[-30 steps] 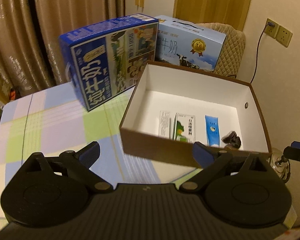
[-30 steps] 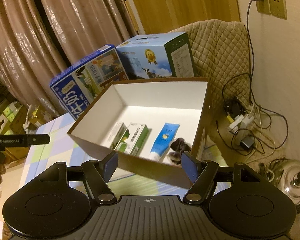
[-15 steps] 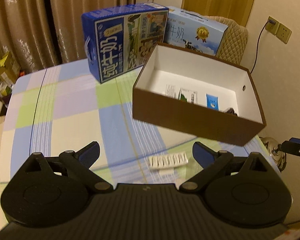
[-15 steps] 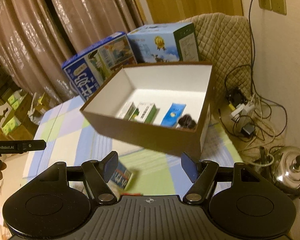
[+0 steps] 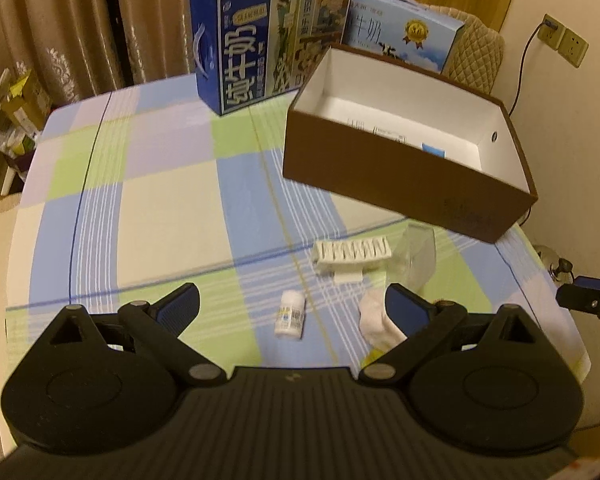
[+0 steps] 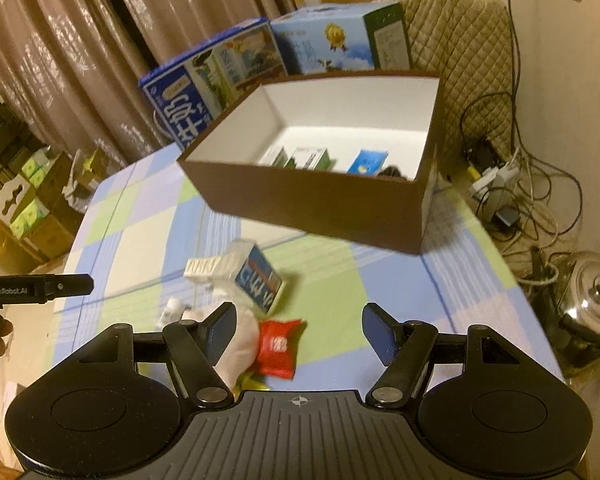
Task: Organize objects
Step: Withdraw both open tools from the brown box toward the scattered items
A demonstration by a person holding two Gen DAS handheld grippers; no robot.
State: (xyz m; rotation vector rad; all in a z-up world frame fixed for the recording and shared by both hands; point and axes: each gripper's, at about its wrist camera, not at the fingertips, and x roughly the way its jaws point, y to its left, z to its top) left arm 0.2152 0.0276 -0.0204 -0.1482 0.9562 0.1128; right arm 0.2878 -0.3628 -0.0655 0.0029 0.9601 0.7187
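Evidently, both tools were held back above the near edge of the checked blue, green and cream tablecloth (image 5: 172,208), giving each camera a full view of the loose items. The left gripper (image 5: 292,304) stood spread wide and held nothing; the right gripper (image 6: 300,330) was likewise wide and empty.

The open brown cardboard box with a white interior (image 6: 332,204) sat at the far right of the table, apparently serving as the collection container: small cartons and a blue tube (image 6: 368,160) already lay on its floor.

Items not yet stowed lay in a loose cluster between the box and the grippers:
- a small white bottle (image 5: 289,315), on its side;
- a white ribbed plastic strip (image 5: 352,251);
- a white sock (image 5: 378,322), just beside the left gripper's right finger;
- a clear plastic piece (image 5: 414,258);
- a blue-labelled carton (image 6: 258,278), tilted;
- a red sachet (image 6: 278,346).

Two blue milk cases (image 5: 268,40) stood behind the box and obstructed nothing. The box's near wall would require any carried item to be lifted over it. Crowding within the cluster could hinder a clean single-item grasp.
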